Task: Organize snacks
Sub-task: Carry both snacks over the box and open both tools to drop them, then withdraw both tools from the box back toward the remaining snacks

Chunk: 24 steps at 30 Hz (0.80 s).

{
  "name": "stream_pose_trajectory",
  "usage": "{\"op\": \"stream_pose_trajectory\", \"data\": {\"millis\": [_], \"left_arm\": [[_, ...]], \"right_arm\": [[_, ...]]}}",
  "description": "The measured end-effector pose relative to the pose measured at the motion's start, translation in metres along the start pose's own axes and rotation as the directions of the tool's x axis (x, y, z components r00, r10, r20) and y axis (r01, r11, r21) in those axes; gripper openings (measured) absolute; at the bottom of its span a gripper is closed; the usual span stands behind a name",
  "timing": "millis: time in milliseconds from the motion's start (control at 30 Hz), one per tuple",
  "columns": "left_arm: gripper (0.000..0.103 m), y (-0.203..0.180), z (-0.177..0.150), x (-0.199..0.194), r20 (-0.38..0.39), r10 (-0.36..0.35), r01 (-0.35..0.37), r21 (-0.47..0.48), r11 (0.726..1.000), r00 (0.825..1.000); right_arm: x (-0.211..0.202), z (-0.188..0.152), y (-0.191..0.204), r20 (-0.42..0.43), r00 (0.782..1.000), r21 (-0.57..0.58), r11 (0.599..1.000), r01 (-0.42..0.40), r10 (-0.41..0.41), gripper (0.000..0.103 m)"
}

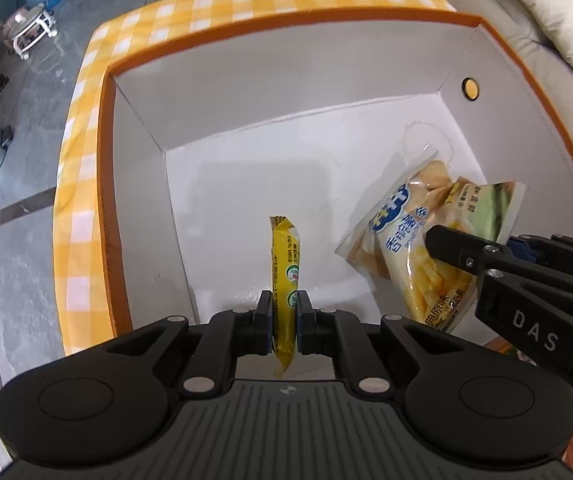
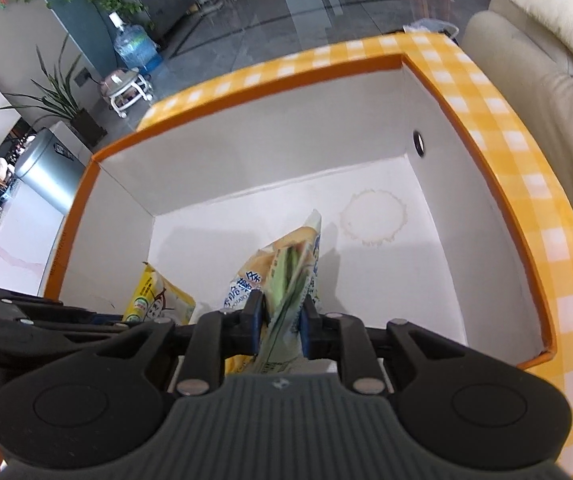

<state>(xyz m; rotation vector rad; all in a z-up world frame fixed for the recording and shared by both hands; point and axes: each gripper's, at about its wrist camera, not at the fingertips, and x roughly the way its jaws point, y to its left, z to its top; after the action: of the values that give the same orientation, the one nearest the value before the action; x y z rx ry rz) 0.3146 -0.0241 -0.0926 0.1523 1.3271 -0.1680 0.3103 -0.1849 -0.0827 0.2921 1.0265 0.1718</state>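
A large box [image 1: 246,92] with white inner walls and an orange-and-white checked outside lies below both grippers. My left gripper [image 1: 284,300] points down into it, shut on a thin yellow snack packet [image 1: 285,252] that stands on edge between the pads. The same yellow packet [image 2: 154,292] shows at the lower left of the right wrist view. My right gripper [image 2: 282,308] is shut on two bags at once: a green packet [image 2: 286,280] and a potato-chip bag [image 2: 262,264] with blue lettering. The chip bag [image 1: 402,220] hangs over the right side of the box floor.
The box floor has a round ring stain [image 2: 372,218], and its right wall a small round hole [image 1: 470,88]. A beige sofa with a cushion [image 1: 546,20] stands right of the box. On the floor to the left are a steel bin [image 2: 46,168], a water bottle [image 2: 134,46] and plants.
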Motion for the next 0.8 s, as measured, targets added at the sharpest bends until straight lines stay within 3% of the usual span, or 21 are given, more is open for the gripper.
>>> {"op": "stream_pose_trajectory", "data": {"millis": [300, 467, 600, 667, 800], "left_arm": [[0.015, 0.000, -0.003, -0.010, 0.026, 0.015, -0.015, 0.002, 1.000, 1.000], [0.030, -0.002, -0.011, -0.025, 0.068, 0.008, -0.008, 0.002, 1.000, 0.998], [0.041, -0.002, -0.021, -0.039, 0.101, 0.009, -0.007, -0.012, 1.000, 0.995], [0.045, 0.000, -0.025, -0.048, 0.124, -0.006, 0.010, -0.030, 1.000, 0.992], [0.047, 0.001, -0.036, -0.066, 0.167, -0.030, 0.039, -0.052, 0.998, 0.986]], "right_arm": [[-0.005, -0.004, 0.013, 0.013, 0.998, -0.083, 0.995, 0.061, -0.060, 0.021], [-0.014, -0.010, 0.022, 0.034, 0.996, -0.135, 0.987, 0.085, -0.081, 0.045], [-0.026, -0.014, 0.024, 0.045, 0.995, -0.153, 0.984, 0.089, -0.083, 0.049], [-0.034, -0.015, 0.023, 0.059, 0.994, -0.152, 0.983, 0.104, -0.096, 0.056], [-0.054, -0.018, 0.023, 0.092, 0.992, -0.153, 0.983, 0.105, -0.091, 0.061]]}}
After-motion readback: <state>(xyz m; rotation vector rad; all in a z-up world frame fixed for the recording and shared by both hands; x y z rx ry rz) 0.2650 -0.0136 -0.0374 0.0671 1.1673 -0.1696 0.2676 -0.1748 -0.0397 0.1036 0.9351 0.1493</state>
